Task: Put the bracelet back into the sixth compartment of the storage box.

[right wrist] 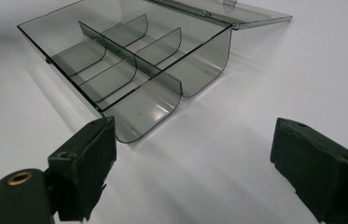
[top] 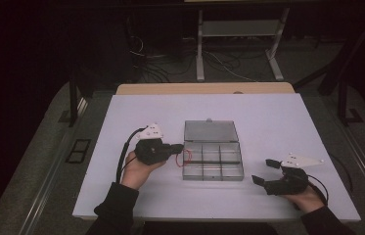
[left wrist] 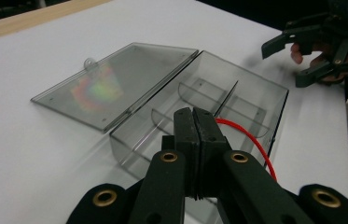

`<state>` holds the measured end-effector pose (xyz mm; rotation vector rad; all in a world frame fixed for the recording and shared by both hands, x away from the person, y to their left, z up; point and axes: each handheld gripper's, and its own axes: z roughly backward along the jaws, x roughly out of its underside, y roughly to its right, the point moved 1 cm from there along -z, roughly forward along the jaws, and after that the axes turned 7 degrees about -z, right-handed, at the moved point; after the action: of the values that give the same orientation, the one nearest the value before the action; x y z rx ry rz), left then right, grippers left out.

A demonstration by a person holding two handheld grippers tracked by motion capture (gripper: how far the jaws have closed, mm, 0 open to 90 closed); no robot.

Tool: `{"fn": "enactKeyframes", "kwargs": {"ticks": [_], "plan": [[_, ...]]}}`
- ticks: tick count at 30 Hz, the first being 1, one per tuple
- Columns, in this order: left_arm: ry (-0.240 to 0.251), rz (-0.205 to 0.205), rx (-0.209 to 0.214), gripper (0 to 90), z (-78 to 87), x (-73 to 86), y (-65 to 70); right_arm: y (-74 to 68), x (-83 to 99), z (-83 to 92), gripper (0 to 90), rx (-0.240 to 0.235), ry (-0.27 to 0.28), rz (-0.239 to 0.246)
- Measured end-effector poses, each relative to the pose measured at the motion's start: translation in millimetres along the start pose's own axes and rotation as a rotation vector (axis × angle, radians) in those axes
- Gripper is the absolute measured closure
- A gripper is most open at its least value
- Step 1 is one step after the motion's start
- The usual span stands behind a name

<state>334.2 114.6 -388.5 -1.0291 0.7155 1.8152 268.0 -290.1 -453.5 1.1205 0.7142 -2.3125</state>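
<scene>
A thin red wire (top: 186,157) loops at frame centre, pinched in the closed left tool (top: 179,147) over the clear grey compartment box (top: 213,171), lid flat behind. The right tool (top: 264,171) rests lower right on the white counter (top: 278,117), jaws wide, empty.

A white table (top: 268,117) carries an open clear compartment box (top: 212,161), lid flat.

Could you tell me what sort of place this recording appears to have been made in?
Probably a lab or workshop set up for recording. A white table holds a clear compartment box, the floor behind has loose cables and a metal stand, and the surroundings are dark.
</scene>
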Motion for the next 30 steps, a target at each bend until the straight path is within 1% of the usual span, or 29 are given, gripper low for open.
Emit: {"fn": "enactKeyframes", "kwargs": {"ticks": [8,17,30], "plan": [[0.004,-0.016,0.02,88.9,-11.8,-8.8,1.3,0.4,0.6,0.1,14.0,0.001,-0.003,0.0],[0.014,-0.032,0.036,88.9,-21.4,-17.5,3.2,0.4,0.8,-0.4,14.0,0.002,-0.003,0.001],[0.015,-0.054,0.07,88.9,-45.0,-27.8,9.6,0.5,0.8,-0.3,14.0,0.001,-0.002,-0.002]]}}
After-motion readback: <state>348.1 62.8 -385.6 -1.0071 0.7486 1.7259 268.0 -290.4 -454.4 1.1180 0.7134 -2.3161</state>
